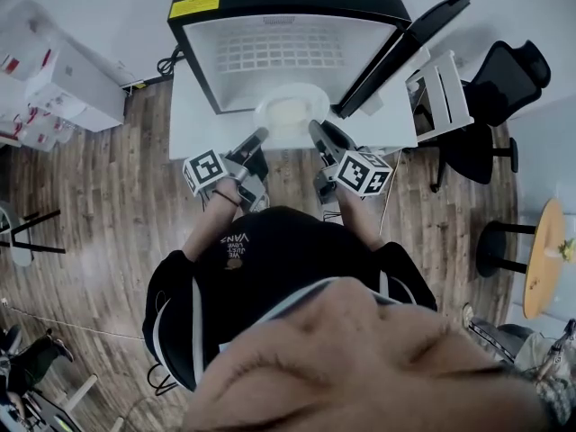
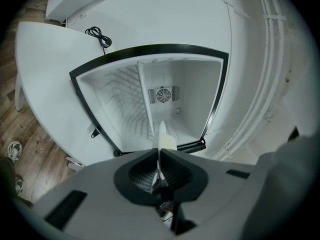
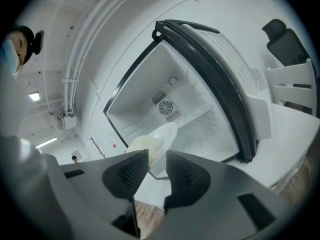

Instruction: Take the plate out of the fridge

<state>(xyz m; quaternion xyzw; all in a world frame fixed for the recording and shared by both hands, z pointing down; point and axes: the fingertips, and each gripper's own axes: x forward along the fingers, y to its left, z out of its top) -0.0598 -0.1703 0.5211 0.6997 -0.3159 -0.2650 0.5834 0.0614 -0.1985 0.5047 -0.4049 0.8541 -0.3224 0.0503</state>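
Plate (image 1: 286, 113): one, round, white, glossy, with a cream centre. No long axis seen from above. It lies level at frame centre, just in front of the fridge (image 1: 288, 7) opening and above the white table (image 1: 193, 115).

In the left gripper view the plate (image 2: 161, 136) is edge-on, a thin sliver pointing into the cavity, parallel to the single wire shelf (image 2: 131, 99).

Fridge: one, black frame, smooth white liner, one round fan grille (image 2: 162, 94) on the back wall. The door (image 1: 405, 43) is swung open at upper right.

Grippers: two.
- Left gripper (image 2: 160, 151) is clenched on the plate's near rim.
- Right gripper (image 3: 157, 156) is released. Its jaws are apart, with the plate (image 3: 159, 139) rim at their tips and a gap beside one pad.
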